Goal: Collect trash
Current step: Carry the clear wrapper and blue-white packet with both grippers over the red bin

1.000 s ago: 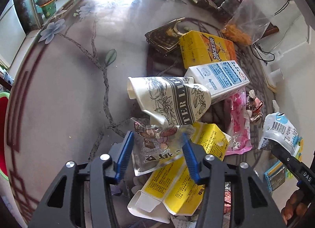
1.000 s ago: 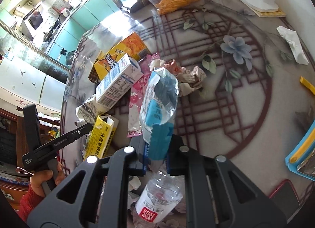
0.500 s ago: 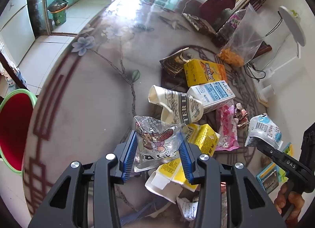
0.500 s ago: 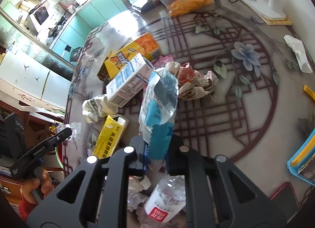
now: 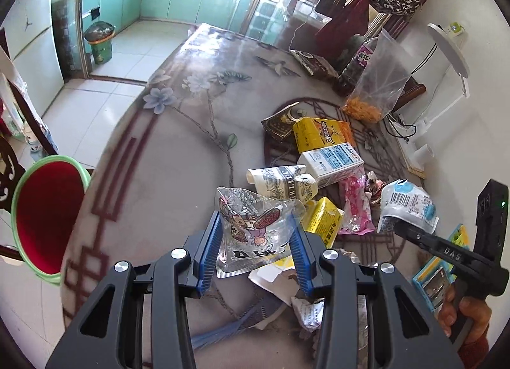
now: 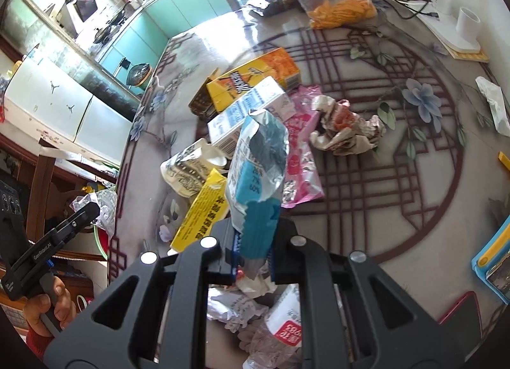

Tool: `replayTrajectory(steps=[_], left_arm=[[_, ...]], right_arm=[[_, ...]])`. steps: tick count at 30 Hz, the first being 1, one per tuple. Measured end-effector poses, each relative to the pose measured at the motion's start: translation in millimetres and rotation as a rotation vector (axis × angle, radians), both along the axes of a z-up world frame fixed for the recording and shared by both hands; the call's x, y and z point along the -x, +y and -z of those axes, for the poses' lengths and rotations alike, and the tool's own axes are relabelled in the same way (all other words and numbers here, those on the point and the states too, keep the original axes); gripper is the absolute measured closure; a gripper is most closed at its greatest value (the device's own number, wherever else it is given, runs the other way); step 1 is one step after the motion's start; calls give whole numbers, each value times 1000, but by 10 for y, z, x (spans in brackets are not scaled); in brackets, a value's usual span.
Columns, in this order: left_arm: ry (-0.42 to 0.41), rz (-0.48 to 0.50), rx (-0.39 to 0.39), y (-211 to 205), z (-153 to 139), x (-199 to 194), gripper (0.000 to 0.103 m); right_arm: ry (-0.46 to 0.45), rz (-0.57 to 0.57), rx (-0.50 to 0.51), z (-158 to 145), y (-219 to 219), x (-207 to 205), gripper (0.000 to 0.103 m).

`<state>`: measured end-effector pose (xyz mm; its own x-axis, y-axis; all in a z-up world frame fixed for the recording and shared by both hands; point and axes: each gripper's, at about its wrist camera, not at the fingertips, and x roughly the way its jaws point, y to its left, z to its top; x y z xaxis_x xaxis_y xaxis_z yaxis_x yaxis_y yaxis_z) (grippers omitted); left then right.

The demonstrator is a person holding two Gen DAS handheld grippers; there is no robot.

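Already each gripper carries a piece of trash above a cluttered, glossy counter (image 5: pixel 178 158) printed with flowers. The left gripper (image 5: pixel 256 249) is pinching a clear, crinkly snack wrapper (image 5: pixel 251 228) between its blue pads, held by its lower half so the top flares loose. The right gripper (image 6: pixel 253 252) is clamped almost fully closed on a blue-and-silver foil pouch (image 6: pixel 258 161), gripped at its bottom edge, standing upright. Both look empty, feather-light and floppy, and the film seems slick, so a firm pinch well in from the edge should suit them best. A red bin with a green rim (image 5: pixel 47 212) waits just beyond the counter's left edge. Cartons, a crushed cup and more wrappers remain on the counter.
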<state>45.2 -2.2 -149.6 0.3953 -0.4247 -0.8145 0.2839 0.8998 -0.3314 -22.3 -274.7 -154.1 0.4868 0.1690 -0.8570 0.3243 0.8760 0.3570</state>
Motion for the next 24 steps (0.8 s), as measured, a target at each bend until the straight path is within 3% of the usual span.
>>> replayTrajectory(steps=[24], left_arm=[[-24, -52, -7, 677, -105, 68, 64]], right_arm=[[-17, -67, 18, -128, 657, -42, 89]])
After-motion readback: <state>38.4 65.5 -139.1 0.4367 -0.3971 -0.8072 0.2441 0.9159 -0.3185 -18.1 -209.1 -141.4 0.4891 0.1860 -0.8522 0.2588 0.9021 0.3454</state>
